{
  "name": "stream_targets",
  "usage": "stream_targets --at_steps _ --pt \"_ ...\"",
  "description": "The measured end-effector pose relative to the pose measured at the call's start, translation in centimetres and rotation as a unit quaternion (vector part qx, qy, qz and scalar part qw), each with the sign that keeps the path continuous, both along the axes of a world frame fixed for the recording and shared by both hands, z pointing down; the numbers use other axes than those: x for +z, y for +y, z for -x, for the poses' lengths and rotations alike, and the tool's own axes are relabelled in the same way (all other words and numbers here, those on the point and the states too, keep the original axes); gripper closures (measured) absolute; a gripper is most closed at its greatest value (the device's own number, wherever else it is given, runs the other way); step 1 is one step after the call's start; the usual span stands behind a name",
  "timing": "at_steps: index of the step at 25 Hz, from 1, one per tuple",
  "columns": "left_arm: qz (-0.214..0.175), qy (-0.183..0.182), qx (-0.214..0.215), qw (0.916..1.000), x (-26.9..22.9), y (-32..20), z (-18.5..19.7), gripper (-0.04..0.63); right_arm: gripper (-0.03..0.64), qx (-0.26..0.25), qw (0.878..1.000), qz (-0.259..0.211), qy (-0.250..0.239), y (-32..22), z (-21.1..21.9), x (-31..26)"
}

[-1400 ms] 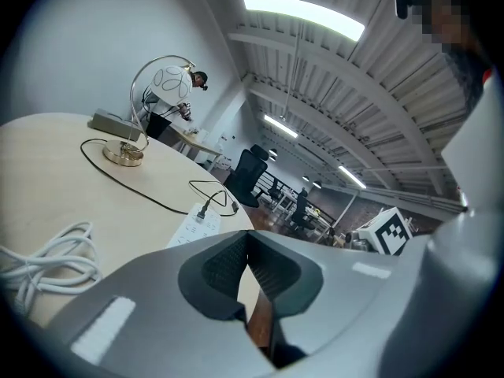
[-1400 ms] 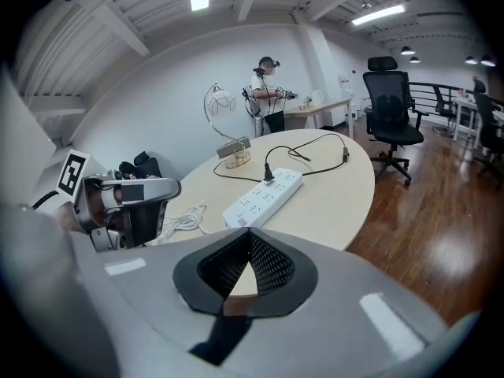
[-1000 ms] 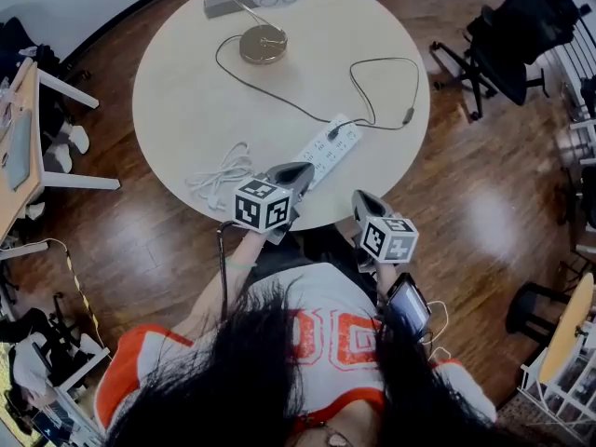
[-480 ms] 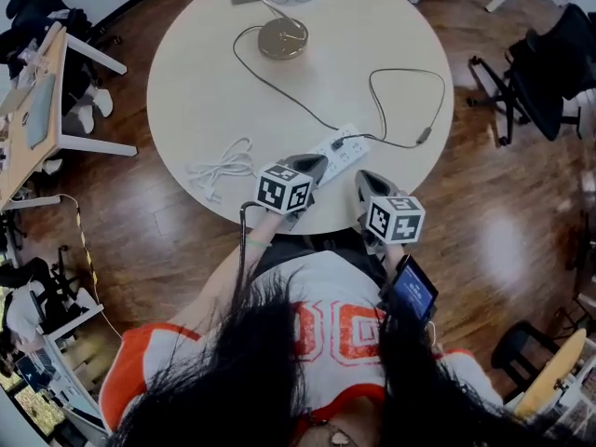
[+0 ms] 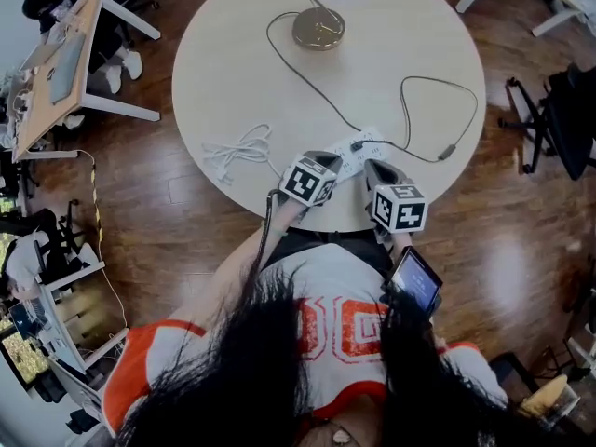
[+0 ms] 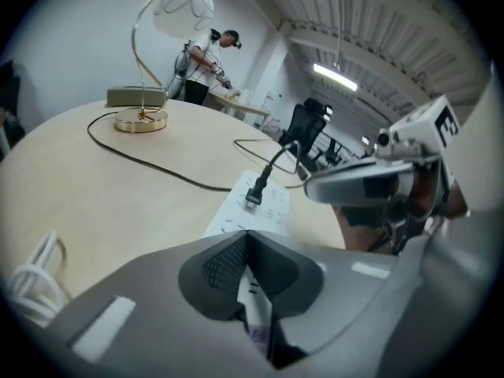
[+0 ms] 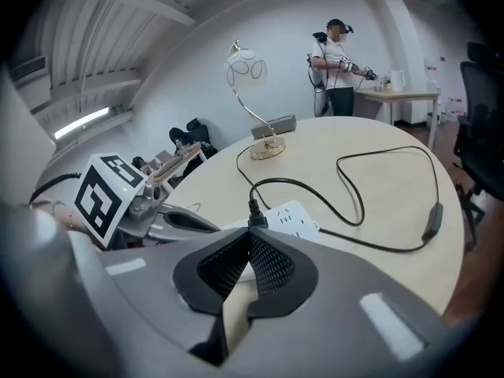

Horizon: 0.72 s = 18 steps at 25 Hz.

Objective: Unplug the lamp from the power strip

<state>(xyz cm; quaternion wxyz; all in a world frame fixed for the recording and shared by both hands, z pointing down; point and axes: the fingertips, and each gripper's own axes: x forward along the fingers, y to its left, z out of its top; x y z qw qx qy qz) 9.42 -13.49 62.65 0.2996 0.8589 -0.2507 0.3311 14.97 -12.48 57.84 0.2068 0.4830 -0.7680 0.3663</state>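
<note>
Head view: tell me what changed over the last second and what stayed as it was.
Both grippers advanced over the table edge toward the power strip. The left gripper now covers its near end, and the right gripper has closed in beside it. Nothing was grasped or released; both jaws are shut and empty. The plug stays in the strip; lamp and white cable are unchanged.

lamp [image 5: 318,28] shade cut off (top edge)
</note>
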Motion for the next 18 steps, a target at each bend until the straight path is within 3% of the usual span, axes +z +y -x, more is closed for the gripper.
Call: stream_targets --at_steps 3,8,10,18 --pt "-0.013 -0.027 0.019 0.9994 0.6 0.2 0.1 0.595 0.615 -0.027 0.999 -0.007 0.030 -0.7 0.4 0.3" --pt "0.030 -0.011 -0.015 0.9994 0.5 0.3 0.3 0.595 0.608 -0.065 0.995 -0.017 0.071 -2.1 0.4 0.7" --pt "0.039 -0.007 -0.019 0.9990 0.4 0.3 0.3 0.595 0.482 -0.089 0.993 -0.010 0.080 -2.3 0.7 1.1" --pt "0.068 -0.001 -0.032 0.9971 0.7 0.5 0.4 0.595 0.477 -0.115 0.989 -0.004 0.094 -4.2 2.1 1.8"
